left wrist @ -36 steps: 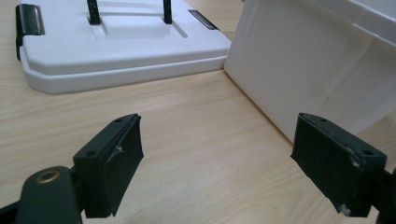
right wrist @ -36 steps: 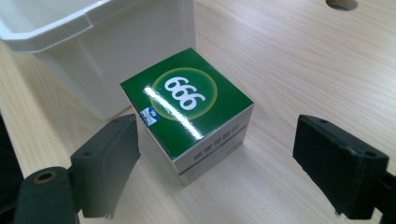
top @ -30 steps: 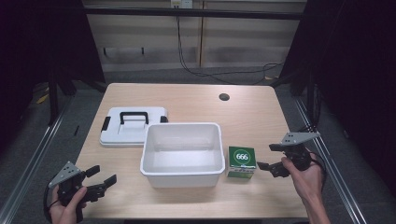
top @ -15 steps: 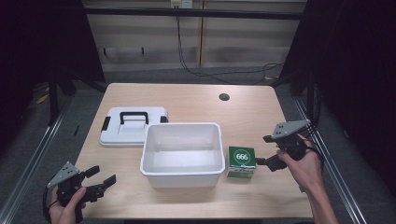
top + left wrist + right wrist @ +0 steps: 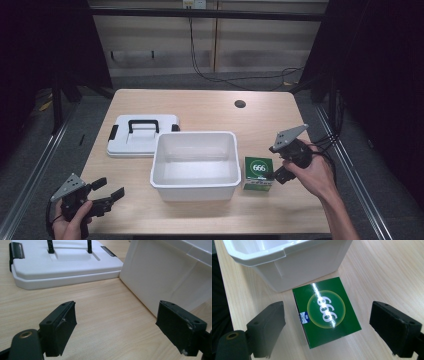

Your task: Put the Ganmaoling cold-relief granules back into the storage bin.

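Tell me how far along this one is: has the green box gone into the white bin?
Not yet. Done: the lid is off, lying beside the empty white bin. In hand: the right gripper, open, straddles the green box on the table. Left: grasping and binning it. The left gripper is open and idle.

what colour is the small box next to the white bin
Green, with white 666 in a lighter green circle. The box shows best in the right gripper view.

White bin (image 5: 194,161) sits mid-counter (image 5: 210,107), lid (image 5: 142,135) just beside its far-left corner. Green box (image 5: 258,172) beside bin; right tool (image 5: 275,175) at box. Left tool (image 5: 107,191) open, near-left.
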{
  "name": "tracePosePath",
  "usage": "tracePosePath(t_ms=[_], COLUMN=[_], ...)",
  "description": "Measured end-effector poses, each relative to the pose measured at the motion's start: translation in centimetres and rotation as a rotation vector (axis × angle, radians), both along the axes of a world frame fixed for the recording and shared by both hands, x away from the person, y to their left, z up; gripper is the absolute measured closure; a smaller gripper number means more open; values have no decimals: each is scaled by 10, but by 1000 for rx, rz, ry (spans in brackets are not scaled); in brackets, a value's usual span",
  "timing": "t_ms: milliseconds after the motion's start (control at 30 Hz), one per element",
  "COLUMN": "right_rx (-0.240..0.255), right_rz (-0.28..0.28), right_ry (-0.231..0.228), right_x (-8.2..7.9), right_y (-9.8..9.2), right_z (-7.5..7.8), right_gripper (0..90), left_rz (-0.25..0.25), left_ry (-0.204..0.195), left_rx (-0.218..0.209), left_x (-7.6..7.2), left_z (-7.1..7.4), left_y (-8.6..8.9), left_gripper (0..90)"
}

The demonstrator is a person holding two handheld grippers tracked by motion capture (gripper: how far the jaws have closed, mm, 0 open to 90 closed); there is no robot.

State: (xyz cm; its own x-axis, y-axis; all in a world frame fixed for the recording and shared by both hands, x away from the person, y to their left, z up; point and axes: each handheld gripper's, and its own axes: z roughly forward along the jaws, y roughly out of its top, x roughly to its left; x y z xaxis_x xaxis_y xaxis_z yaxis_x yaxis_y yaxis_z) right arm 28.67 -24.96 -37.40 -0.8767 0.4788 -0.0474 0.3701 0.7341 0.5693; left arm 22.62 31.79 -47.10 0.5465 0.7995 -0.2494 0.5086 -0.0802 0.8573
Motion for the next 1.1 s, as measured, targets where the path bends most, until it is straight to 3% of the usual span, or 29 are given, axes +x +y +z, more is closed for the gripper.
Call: tracePosePath(t_ms=[100, 533, 733, 1100], right_rx=[12, -45, -129, -225], right_rz=[17, 66, 128, 196], right_ry=[17, 74, 104, 145], right_x=[2, 15, 22, 32], right_y=[1, 6, 15, 33], right_z=[-1, -7, -8, -13], right_gripper=[123, 120, 119, 103], left_rz=[3, 2, 7, 11], left_ry=[2, 0, 4, 4], left_rx=[-2, 1, -3, -4], left_x=[0, 0, 0, 0], left_z=[0, 0, -1, -1], left_y=[0, -1, 0, -1], left_gripper=[159, 159, 159, 159])
